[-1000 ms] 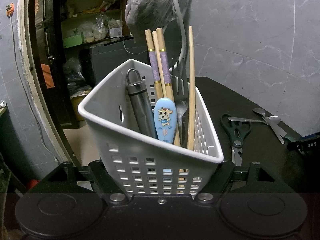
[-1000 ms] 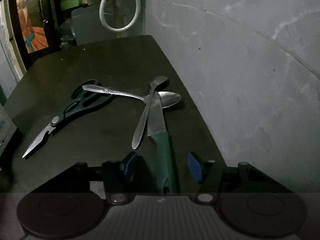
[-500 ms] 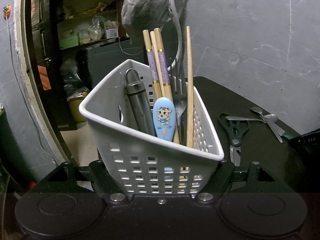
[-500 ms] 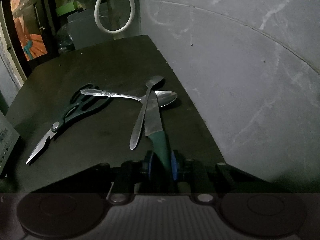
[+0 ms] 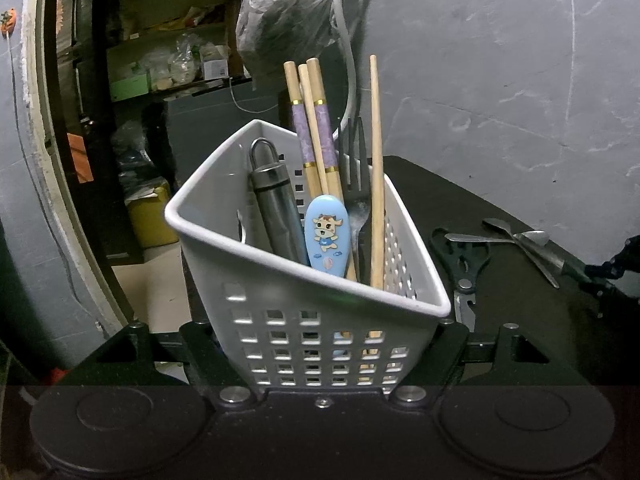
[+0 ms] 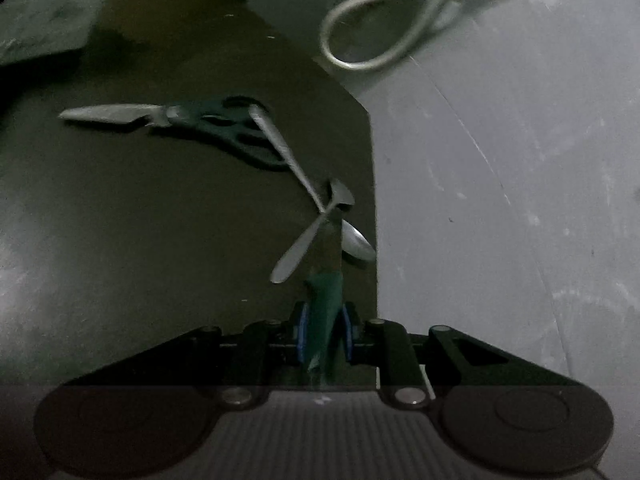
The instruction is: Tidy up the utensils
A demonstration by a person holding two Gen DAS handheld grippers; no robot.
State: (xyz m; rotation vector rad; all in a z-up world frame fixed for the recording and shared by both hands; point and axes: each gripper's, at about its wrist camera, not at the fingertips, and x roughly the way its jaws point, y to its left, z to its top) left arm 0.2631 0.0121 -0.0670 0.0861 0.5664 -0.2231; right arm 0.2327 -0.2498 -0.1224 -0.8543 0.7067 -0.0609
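My left gripper (image 5: 326, 332) is shut on a white perforated basket (image 5: 280, 320) and holds it upright. In the basket stand wooden chopsticks (image 5: 316, 132), a blue cartoon spoon handle (image 5: 327, 236), a black fork (image 5: 356, 184) and a dark grey handle (image 5: 276, 208). On the black table (image 6: 120, 240) my right gripper (image 6: 323, 334) has its jaws closing, the blue pads pressing the green handle of a knife (image 6: 324, 300). Two metal spoons (image 6: 308, 240) lie crossed over the knife's blade. Black-handled scissors (image 6: 216, 128) lie further out.
The table's right edge meets a grey marble wall (image 6: 500, 200) close beside the knife. A looped white hose (image 6: 360, 40) hangs at the back. In the left wrist view the scissors (image 5: 460, 256) and spoons (image 5: 516, 236) lie right of the basket; shelves (image 5: 160, 60) are behind.
My right gripper has shut on the knife's green handle and rolled, so the table now looks tilted. The basket and left gripper have hardly shifted.
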